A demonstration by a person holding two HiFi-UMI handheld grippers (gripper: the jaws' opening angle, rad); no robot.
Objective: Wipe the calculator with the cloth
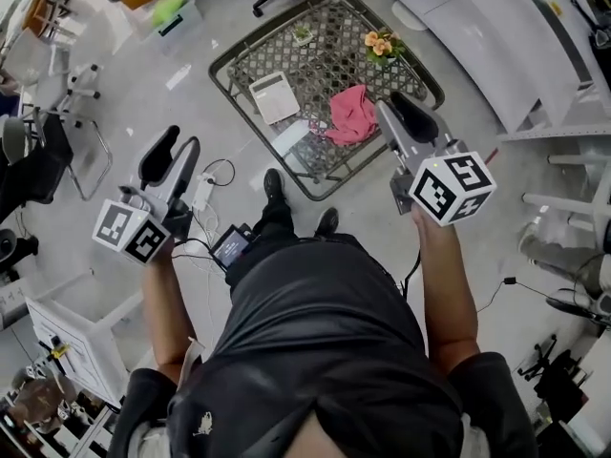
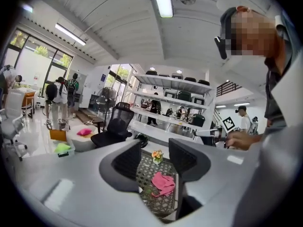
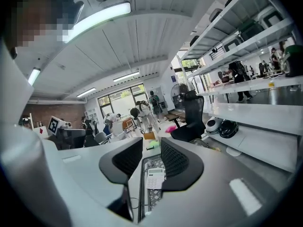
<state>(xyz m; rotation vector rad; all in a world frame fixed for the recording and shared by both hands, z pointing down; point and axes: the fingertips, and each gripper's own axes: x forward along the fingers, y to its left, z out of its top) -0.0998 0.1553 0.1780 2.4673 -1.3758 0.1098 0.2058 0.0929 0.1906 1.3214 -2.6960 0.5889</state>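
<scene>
My left claw [image 1: 174,153] and right claw [image 1: 406,114] gaped empty; cloth [image 1: 353,114] and calculator [image 1: 274,96] lay apart on the mesh bench [image 1: 329,41], pale floor [image 1: 143,84] below.

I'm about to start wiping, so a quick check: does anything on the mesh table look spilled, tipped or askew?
Nothing stands out. The calculator lies flat on the mesh table, the pink cloth lies crumpled beside it, and the flower pot stands upright near the far edge.

Your right gripper [image 1: 389,101] hides part of the mesh table [image 1: 325,51] beside the cloth [image 1: 351,114]; keys on the calculator [image 1: 274,96] are too small to tell.
</scene>
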